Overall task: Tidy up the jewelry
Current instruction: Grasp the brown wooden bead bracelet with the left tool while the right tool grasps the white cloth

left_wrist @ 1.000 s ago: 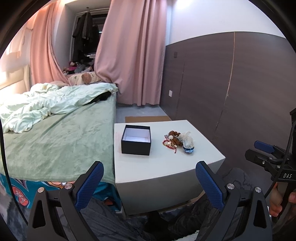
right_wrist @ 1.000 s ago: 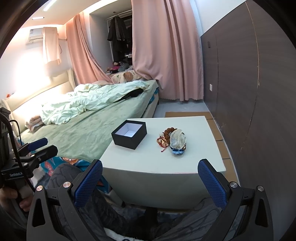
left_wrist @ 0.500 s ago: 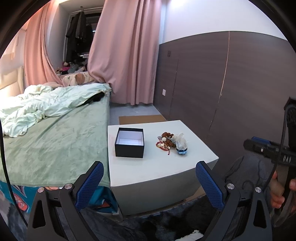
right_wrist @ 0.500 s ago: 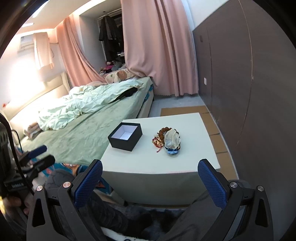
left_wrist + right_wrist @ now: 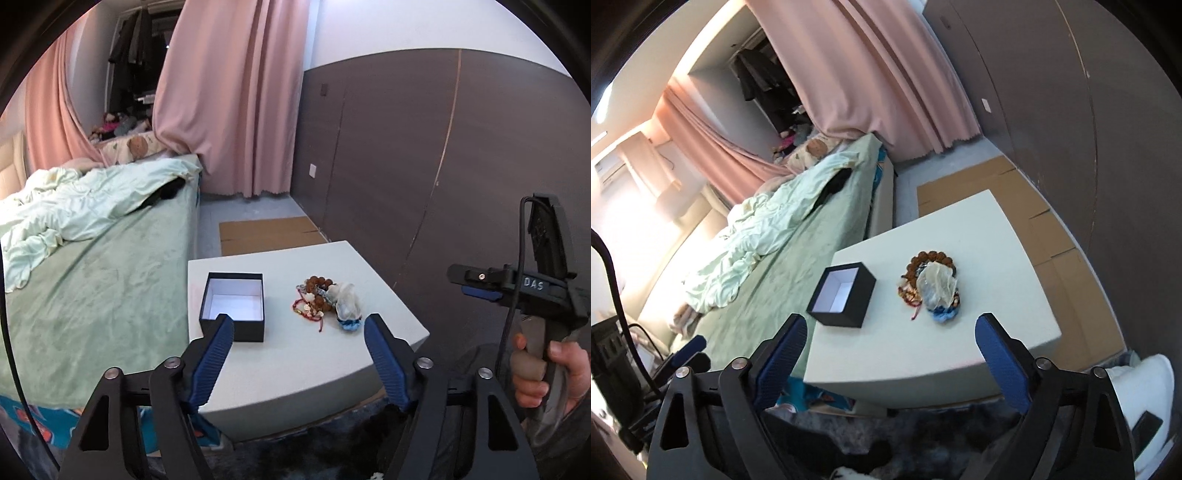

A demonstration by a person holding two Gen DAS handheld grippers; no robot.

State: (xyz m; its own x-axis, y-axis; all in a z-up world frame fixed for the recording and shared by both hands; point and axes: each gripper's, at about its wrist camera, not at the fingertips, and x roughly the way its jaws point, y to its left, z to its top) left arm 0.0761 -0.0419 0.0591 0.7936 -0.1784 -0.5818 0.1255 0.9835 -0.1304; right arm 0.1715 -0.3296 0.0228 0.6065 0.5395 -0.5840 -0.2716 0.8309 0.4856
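Note:
An open black box (image 5: 233, 305) (image 5: 842, 294) with a white inside stands on the white table (image 5: 295, 354) (image 5: 923, 354). To its right lies a jewelry pile (image 5: 327, 301) (image 5: 932, 284): brown bead bracelets, red string pieces, a clear plastic bag and a blue item. My left gripper (image 5: 299, 323) hangs over the table's near edge, jaws closing with nothing between them. My right gripper (image 5: 890, 326) is also short of the table, tilted, jaws closing on nothing. The right gripper also shows at the right of the left wrist view, held by a hand (image 5: 535, 373).
A bed with a green cover (image 5: 92, 288) (image 5: 768, 273) runs along the table's left side. A dark wall panel (image 5: 424, 166) stands to the right, pink curtains (image 5: 236, 92) behind. Flat cardboard (image 5: 266, 234) (image 5: 1063, 236) lies on the floor beyond and beside the table.
Both grippers moved closer to the table and their jaws narrowed, the left more. The right wrist view rolled, so the scene now tilts. Box and jewelry have not moved.

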